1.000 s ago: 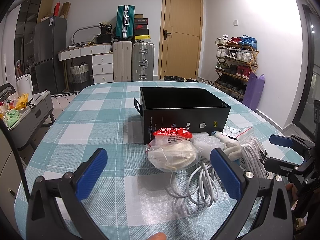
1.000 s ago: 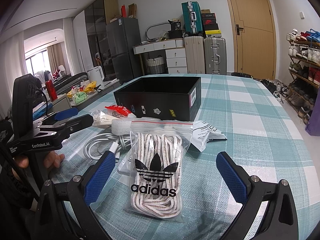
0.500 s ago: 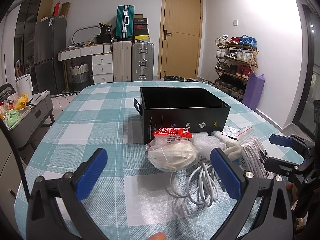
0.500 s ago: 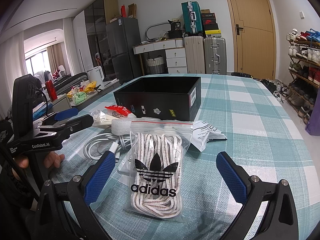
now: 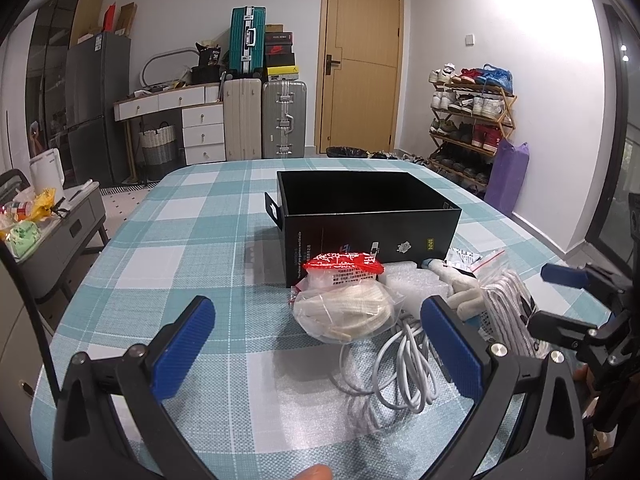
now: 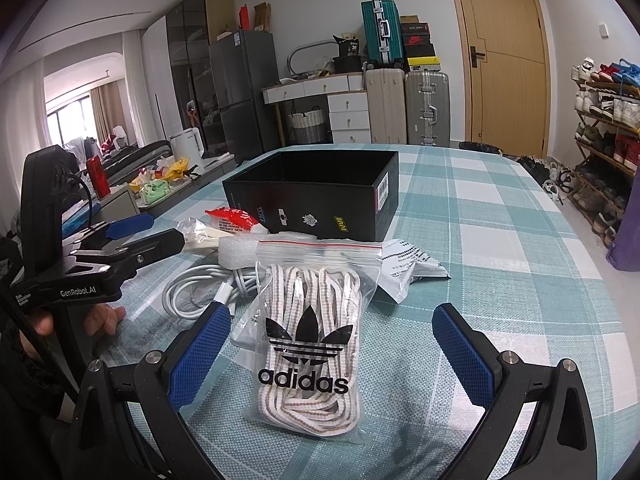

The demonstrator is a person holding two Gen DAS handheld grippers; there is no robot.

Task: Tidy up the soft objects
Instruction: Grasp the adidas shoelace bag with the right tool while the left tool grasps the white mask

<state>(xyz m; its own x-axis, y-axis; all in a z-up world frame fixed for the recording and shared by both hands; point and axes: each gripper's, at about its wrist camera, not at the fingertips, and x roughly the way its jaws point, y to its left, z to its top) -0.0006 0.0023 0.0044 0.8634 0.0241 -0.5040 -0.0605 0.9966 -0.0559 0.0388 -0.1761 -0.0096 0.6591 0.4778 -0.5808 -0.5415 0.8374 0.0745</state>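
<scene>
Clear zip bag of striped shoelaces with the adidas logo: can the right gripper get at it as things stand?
Probably yes. The clear zip bag of striped shoelaces lies flat directly ahead of the open right gripper, nothing lying on top of it.

Table: teal-and-white checked cloth [image 5: 168, 248] covers it
Box: open black box [image 5: 368, 216] stands mid-table
Bags: red-topped clear bag [image 5: 344, 304] just before the box; adidas lace bag [image 6: 308, 344] nearer
Cable: white coil [image 5: 400, 364] beside them
Foam: white wrap [image 6: 240, 250] touching the cable
</scene>
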